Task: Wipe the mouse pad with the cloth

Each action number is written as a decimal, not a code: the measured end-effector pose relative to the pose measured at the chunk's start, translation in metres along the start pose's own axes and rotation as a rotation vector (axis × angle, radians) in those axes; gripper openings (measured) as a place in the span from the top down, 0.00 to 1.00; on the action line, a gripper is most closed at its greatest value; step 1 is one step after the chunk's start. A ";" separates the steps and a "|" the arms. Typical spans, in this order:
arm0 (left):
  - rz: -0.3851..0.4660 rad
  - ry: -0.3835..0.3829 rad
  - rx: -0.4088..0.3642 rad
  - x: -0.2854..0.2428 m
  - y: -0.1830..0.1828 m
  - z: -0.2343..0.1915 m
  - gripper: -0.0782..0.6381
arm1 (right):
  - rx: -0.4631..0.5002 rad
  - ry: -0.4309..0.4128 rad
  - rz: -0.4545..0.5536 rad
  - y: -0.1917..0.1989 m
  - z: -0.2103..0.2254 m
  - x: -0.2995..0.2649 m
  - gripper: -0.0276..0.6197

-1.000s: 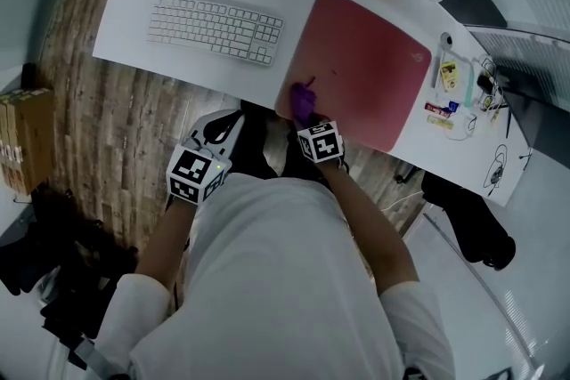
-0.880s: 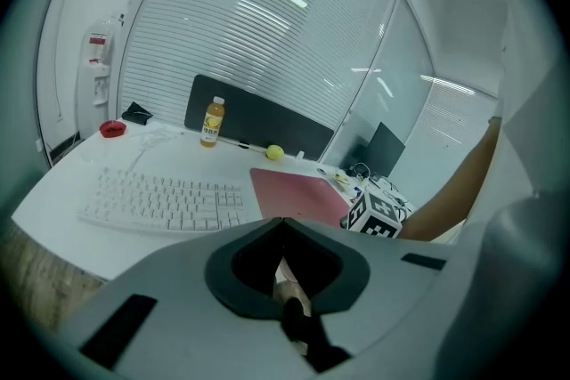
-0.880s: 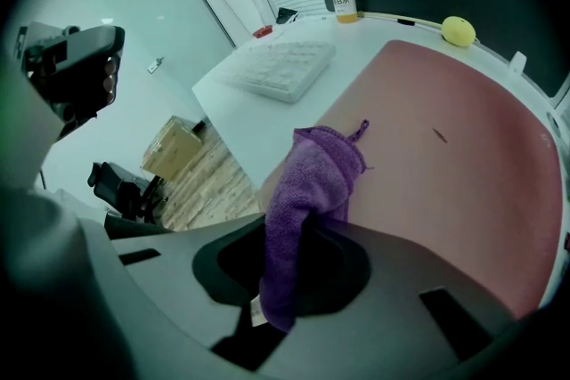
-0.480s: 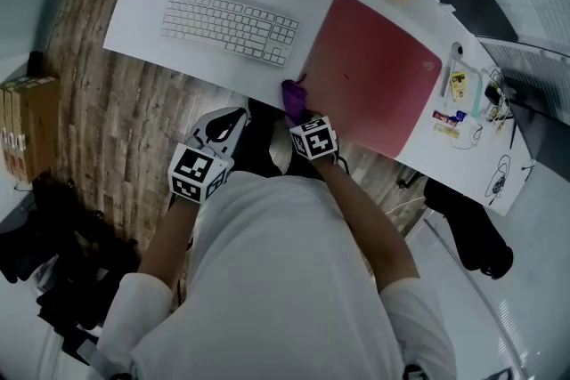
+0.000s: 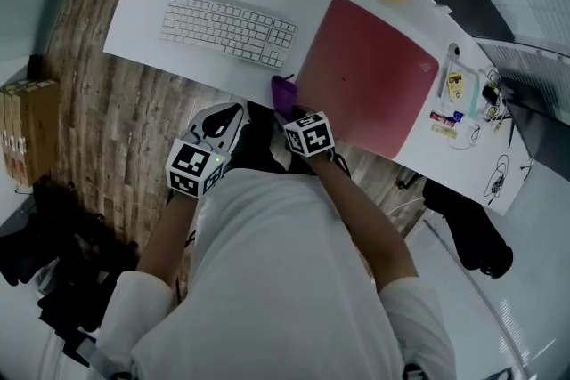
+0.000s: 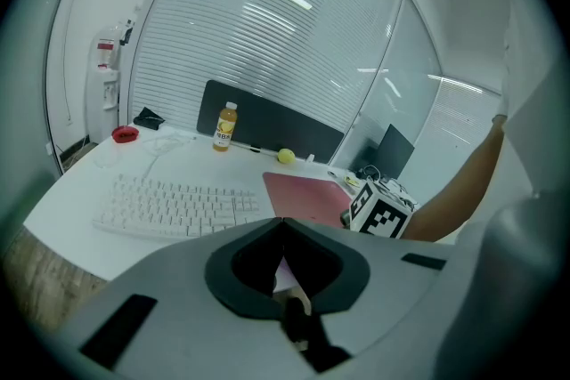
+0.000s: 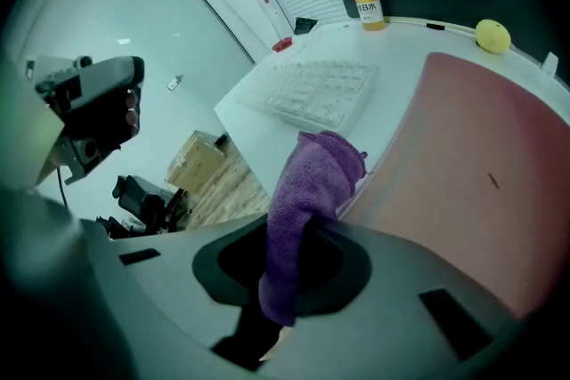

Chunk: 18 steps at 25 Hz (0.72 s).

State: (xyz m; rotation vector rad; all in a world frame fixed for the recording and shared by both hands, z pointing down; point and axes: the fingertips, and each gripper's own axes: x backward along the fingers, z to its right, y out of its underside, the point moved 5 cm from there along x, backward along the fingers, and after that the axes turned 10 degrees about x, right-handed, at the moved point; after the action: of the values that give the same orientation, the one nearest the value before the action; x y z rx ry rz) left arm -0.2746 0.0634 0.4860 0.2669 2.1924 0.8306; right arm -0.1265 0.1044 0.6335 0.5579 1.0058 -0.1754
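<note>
At mouse pad (image 5: pixel 374 76) near-left corner, right tool (image 5: pixel 289 109) pinches cloth (image 5: pixel 281 91); left tool (image 5: pixel 227 118) closed.

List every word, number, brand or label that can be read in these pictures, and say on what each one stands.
No text can be read with certainty.
Bottle label: print is there, too blurred to read.
Keyboard: key legends too small to read.
Small cards: print too small to read.
Marker cube: black-and-white square pattern only, no words.
</note>
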 end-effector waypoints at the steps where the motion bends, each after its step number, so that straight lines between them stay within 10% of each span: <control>1: -0.003 -0.005 -0.001 -0.001 -0.001 0.002 0.87 | 0.001 -0.015 0.020 -0.004 -0.001 0.004 0.85; 18: -0.045 -0.063 0.026 -0.043 0.002 0.060 0.87 | -0.141 -0.043 0.116 0.020 0.069 0.016 0.85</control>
State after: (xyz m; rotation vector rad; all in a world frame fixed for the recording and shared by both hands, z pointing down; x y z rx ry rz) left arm -0.2012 0.0750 0.4824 0.2517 2.1434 0.7596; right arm -0.0587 0.0873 0.6553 0.4802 0.9335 -0.0135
